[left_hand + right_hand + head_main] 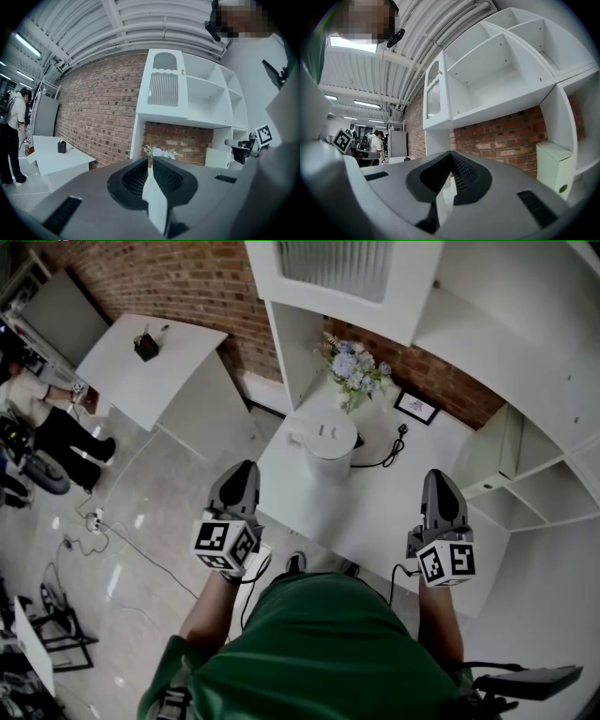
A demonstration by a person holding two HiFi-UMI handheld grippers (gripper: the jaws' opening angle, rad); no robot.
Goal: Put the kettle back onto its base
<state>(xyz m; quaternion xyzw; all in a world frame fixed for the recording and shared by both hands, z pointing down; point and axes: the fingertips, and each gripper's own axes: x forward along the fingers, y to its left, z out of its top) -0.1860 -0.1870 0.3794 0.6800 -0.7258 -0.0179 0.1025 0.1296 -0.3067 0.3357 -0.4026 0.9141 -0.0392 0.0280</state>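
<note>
A white cylindrical electric kettle point(326, 442) with a flat lid stands upright on the white desk point(394, 512), towards its far side and in front of the person in the green shirt point(319, 652). A black power cord point(386, 457) curls out from the kettle's right foot to a plug lying on the desktop. From this steep angle the kettle's body covers whatever is under it, so I cannot tell whether it sits on a base. Just behind the kettle is a bunch of pale blue and white flowers point(354, 371), and right of those a small black-framed picture point(416, 407) leans by the red brick wall point(169, 277).

The left tool point(244, 471) is held over the near left corner of the desk, well short of the kettle, with its jaws pressed together on nothing. The right tool point(439, 478) is held over the near right part of the desk, apart from the kettle; its jaws also meet at the tips with nothing between them. Both point roughly level towards the white open shelving unit point(525, 381).

Off to the left stands a second white table point(150, 367) carrying a small black box point(145, 345), and another person point(42, 413) stands beyond it on the pale glossy floor point(150, 521).
</note>
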